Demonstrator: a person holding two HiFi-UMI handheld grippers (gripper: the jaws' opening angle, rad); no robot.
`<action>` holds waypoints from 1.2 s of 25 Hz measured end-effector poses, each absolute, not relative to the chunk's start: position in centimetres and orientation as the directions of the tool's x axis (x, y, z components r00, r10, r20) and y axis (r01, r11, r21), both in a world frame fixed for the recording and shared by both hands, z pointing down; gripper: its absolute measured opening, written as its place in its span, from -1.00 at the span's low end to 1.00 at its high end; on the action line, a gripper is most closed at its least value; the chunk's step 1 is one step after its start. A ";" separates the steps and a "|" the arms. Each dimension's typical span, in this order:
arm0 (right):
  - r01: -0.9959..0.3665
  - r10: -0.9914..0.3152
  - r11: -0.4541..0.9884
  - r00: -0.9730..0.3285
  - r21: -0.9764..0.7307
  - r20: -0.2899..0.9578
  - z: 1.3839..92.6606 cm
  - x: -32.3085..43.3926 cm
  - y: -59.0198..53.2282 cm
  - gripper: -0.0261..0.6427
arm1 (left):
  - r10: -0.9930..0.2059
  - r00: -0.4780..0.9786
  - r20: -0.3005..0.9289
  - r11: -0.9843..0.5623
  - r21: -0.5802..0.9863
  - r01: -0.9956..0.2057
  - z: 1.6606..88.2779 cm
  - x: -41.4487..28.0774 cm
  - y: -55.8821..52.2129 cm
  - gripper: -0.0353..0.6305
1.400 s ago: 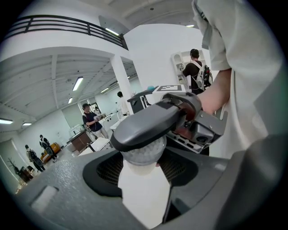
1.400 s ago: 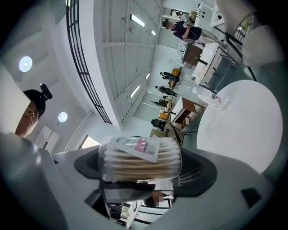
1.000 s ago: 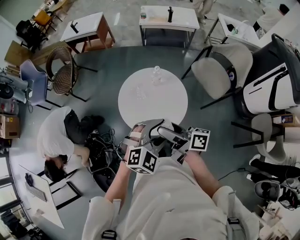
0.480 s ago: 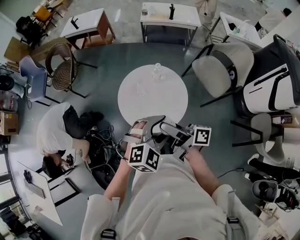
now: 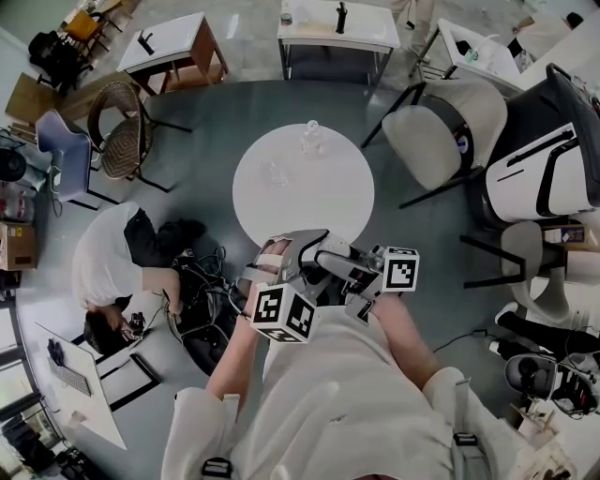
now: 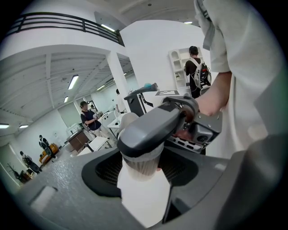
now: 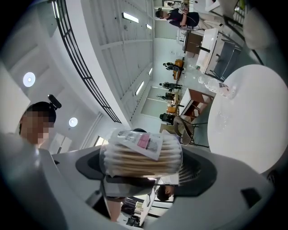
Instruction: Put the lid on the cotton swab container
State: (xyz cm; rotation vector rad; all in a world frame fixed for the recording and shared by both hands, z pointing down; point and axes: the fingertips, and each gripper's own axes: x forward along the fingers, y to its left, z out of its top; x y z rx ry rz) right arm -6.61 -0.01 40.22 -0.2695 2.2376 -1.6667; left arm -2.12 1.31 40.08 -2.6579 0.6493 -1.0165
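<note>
The person holds 2 grippers close to the body, their tips meeting just over the near rim of 1 round white table (image 5: 323, 202). The right gripper (image 7: 140, 179) is clamped on the 1 cotton swab container (image 7: 141, 156), a jaw at each end, so the clear tube of swabs lies crosswise in its view, label up. The left gripper (image 6: 143, 195) has its jaws well apart on either side of that same container, whose swab-filled side shows under the right gripper's grey jaw. Whether the left pads press on it cannot be told, nor whether a lid sits on the container.

Farther on, the tabletop carries 2 small clear things, a flatter one (image 5: 277, 174) near the middle and a taller one (image 5: 309, 141) by the far rim, both well apart from the grippers. Open grey floor rings the table. 1 crouching person (image 5: 112, 267) is at the left beside cables, 1 white armchair (image 5: 436, 141) stands at the right, 1 wicker chair (image 5: 127, 141) at the far left, and 2 rectangular tables (image 5: 337, 28) beyond
</note>
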 end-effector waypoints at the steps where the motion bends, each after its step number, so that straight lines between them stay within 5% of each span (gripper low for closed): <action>1: 0.039 -0.344 0.304 -0.927 -0.952 -0.148 40.2 -6.6 0.0 0.36 | -0.479 0.659 0.579 -0.876 -0.359 -0.322 40.1 -2.1 1.3 -0.12; 30: -0.037 -0.421 0.297 -0.902 -0.954 -0.096 40.7 -5.6 -1.5 0.28 | -0.503 0.641 0.579 -0.863 -0.368 -0.345 40.9 -3.5 1.1 -0.12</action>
